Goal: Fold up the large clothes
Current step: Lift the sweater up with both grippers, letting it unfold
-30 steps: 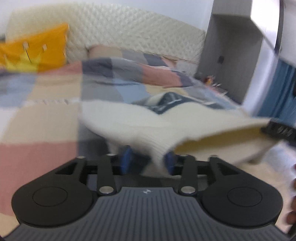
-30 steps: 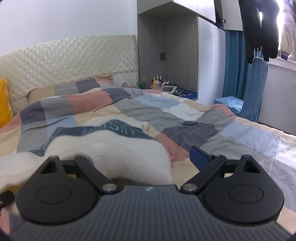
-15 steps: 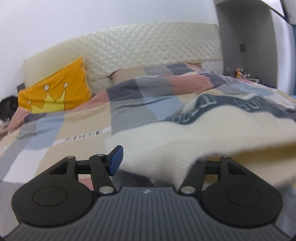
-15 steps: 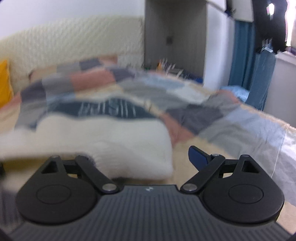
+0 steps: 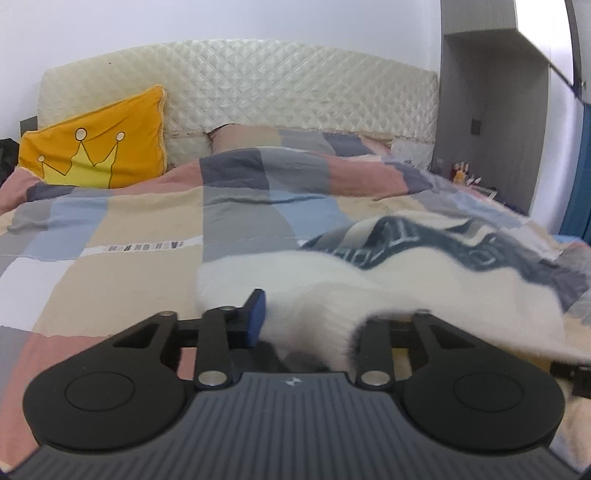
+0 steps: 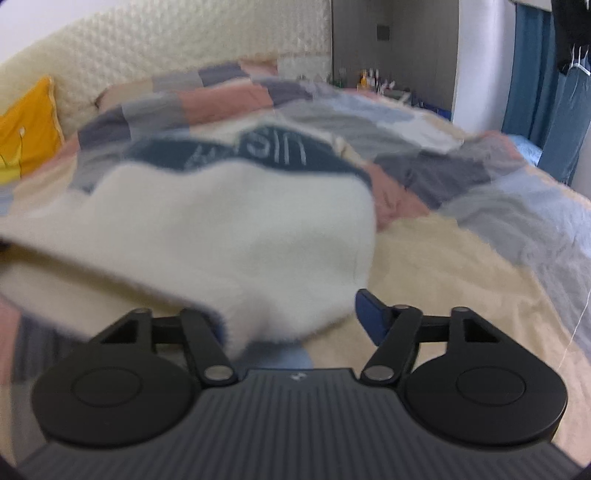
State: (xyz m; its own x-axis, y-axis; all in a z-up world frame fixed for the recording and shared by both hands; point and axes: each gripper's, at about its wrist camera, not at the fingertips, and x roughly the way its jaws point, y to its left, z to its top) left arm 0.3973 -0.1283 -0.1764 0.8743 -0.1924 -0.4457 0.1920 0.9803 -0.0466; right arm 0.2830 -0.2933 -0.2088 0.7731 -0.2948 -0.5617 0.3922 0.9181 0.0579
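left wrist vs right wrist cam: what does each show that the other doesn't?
Left wrist only: the crown printed on the yellow pillow, and the strip of lettering on the quilt.
Right wrist only: blue curtains and dark clothes hanging at the window.
Both: the cream sweater with its navy lettered band, lying between each gripper's jaws, the patchwork quilt and the padded headboard.

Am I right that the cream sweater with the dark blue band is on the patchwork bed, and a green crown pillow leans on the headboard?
Not quite: the crown pillow is orange-yellow, as the left wrist view shows. The cream sweater does lie on the patchwork bed.
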